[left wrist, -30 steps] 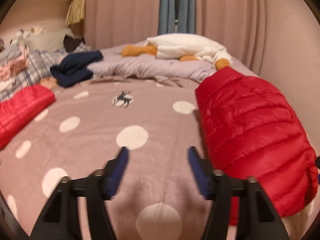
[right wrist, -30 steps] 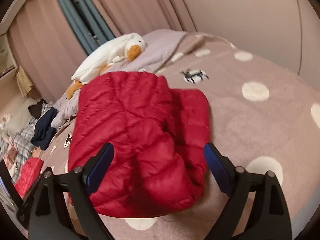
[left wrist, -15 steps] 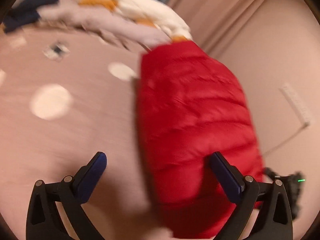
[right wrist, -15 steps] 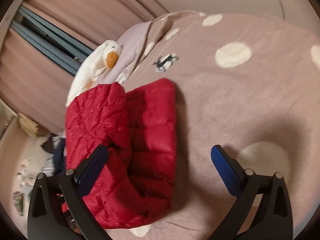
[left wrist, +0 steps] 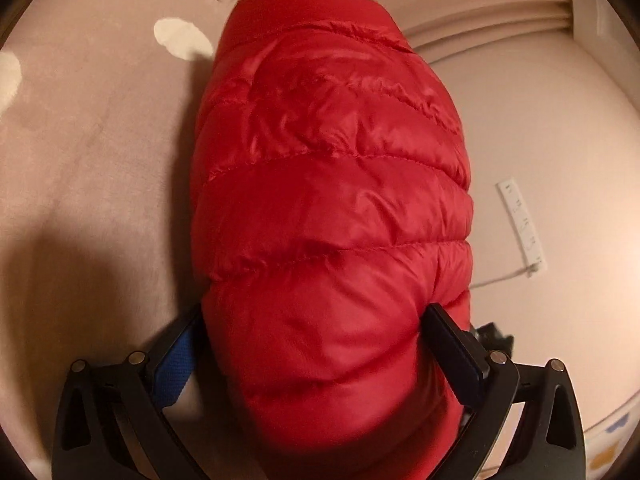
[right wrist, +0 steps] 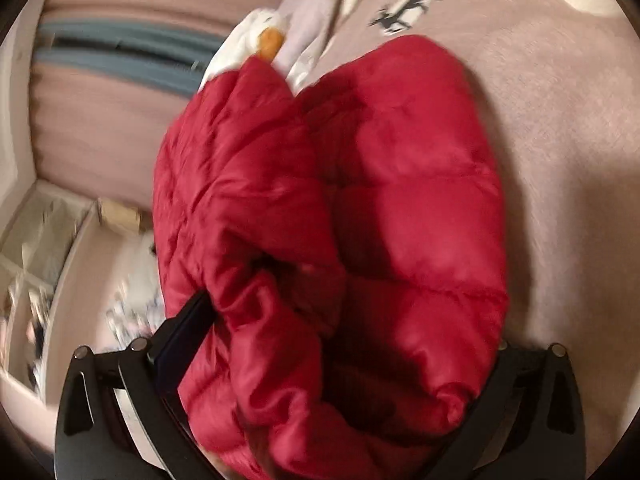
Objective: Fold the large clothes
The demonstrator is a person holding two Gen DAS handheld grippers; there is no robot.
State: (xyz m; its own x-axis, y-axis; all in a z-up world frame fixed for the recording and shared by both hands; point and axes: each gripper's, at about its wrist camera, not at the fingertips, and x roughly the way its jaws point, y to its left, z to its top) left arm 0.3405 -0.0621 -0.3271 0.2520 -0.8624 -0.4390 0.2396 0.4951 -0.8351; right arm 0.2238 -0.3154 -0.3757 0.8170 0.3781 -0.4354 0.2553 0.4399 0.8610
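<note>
Red down jacket [left wrist: 332, 208] on bed [left wrist: 100, 128]: light, slippery, compressible (springs back); left hand-held gripper [left wrist: 316, 344] and right hand-held gripper [right wrist: 352, 320] both spread wide, straddling its folded bulk.

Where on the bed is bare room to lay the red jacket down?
Bare dotted blanket lies left of the red jacket in the left wrist view. Crowded at the far end: the plush duck and rumpled bedding touch the jacket.
</note>
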